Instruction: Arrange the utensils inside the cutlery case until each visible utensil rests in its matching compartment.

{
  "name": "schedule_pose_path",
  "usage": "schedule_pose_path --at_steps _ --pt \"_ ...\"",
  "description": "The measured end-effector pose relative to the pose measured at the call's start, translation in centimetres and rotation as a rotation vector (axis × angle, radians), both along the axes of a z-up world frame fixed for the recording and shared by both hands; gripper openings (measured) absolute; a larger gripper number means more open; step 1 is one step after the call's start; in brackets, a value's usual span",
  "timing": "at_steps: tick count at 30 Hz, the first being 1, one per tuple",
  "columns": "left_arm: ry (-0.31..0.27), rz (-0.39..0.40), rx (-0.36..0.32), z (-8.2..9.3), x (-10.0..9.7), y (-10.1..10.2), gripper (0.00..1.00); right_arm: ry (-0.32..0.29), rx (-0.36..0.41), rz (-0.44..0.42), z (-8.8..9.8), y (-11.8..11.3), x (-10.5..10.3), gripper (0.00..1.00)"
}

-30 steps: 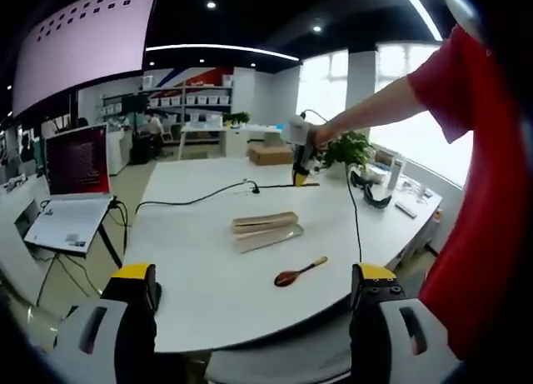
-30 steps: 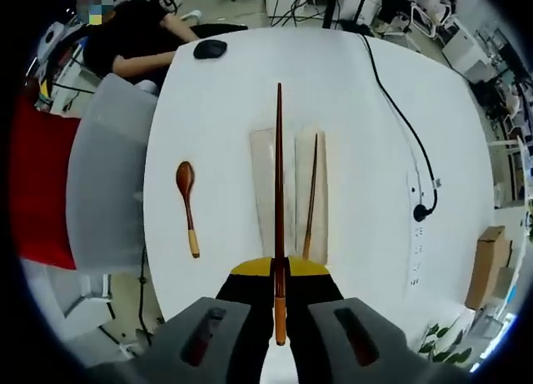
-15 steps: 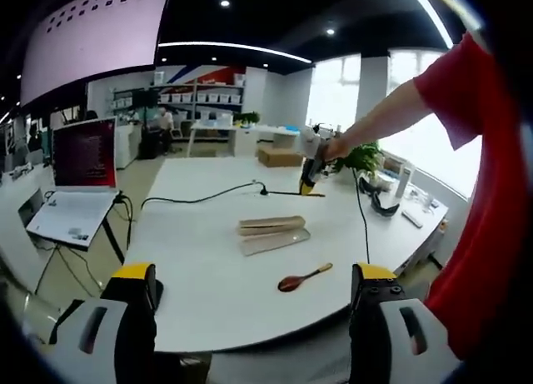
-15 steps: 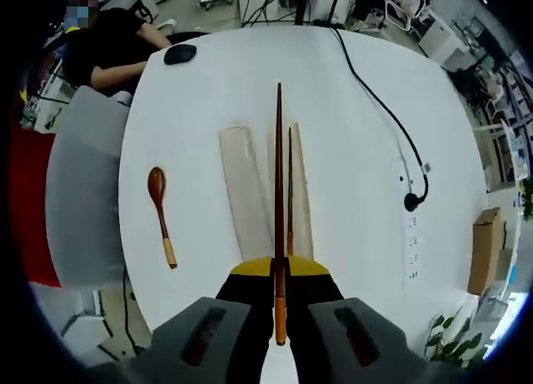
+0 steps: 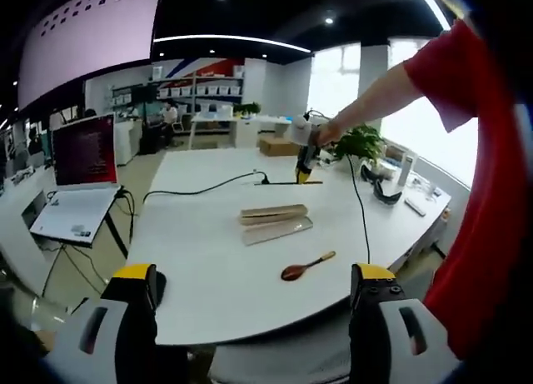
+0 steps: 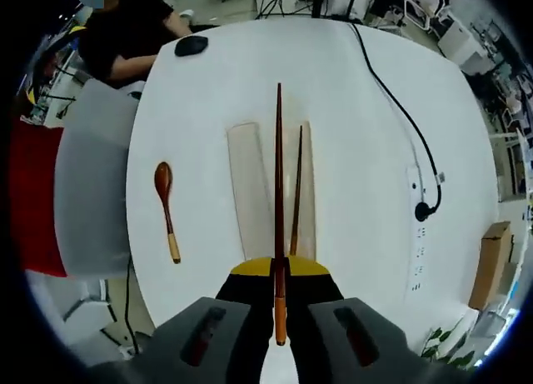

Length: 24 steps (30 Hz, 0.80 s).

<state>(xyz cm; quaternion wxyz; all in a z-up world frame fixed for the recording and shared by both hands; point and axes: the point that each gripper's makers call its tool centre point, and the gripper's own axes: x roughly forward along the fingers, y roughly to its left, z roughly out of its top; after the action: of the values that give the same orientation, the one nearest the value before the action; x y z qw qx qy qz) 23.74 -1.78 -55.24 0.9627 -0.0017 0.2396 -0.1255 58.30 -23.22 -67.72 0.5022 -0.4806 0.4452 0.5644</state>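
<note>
Right gripper [image 6: 279, 267]: jaws clamped together on a dark wooden chopstick [image 6: 278, 176], gripped near its thick end. The shaft runs straight out from the jaws, held in the air above the table. In the left gripper view this same gripper [image 5: 301, 163] sits at the far side of the table, held by a person's hand with a bare forearm and red sleeve [image 5: 454, 76].

Below the held chopstick, in the right gripper view: cutlery case [image 6: 271, 188], two pale wood halves lying side by side on the white round table [image 6: 208, 92]. A second chopstick [image 6: 296, 192] lies in the right half, lengthwise, slightly angled against the held one. The left half looks bare as far as I can tell.

Wooden spoon [image 6: 166, 209] lies on the table left of the case, apart from it, bowl pointing far and pale handle tip near.

Left gripper [image 5: 250, 317]: jaws wide apart, nothing between them, held off the near edge of the table. From it the case [image 5: 275, 219] is mid-table and the spoon [image 5: 306, 266] lies nearer, toward the right.

Other stuff: black cable [image 6: 400, 109] runs across the table's right side to a power strip [image 6: 416, 226]. Black mouse [image 6: 191, 45] near the far edge. Gray chair [image 6: 92, 184] left of the table. Laptop [image 5: 75, 180] on a side desk, in the left gripper view.
</note>
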Motion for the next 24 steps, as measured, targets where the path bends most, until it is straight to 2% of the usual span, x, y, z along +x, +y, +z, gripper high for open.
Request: schedule_pose_path --at_steps 9,18,24 --pt "0.019 0.023 0.004 -0.5 -0.4 0.5 0.99 -0.008 0.042 0.026 -0.4 2.7 1.1 0.0" --pt "0.036 0.047 0.01 -0.8 -0.7 1.1 0.99 0.015 0.045 0.047 -2.6 4.0 0.8 0.0" --pt "0.033 0.061 0.012 -0.6 -0.6 1.3 0.98 0.006 0.048 0.038 -4.1 4.1 0.7 0.0"
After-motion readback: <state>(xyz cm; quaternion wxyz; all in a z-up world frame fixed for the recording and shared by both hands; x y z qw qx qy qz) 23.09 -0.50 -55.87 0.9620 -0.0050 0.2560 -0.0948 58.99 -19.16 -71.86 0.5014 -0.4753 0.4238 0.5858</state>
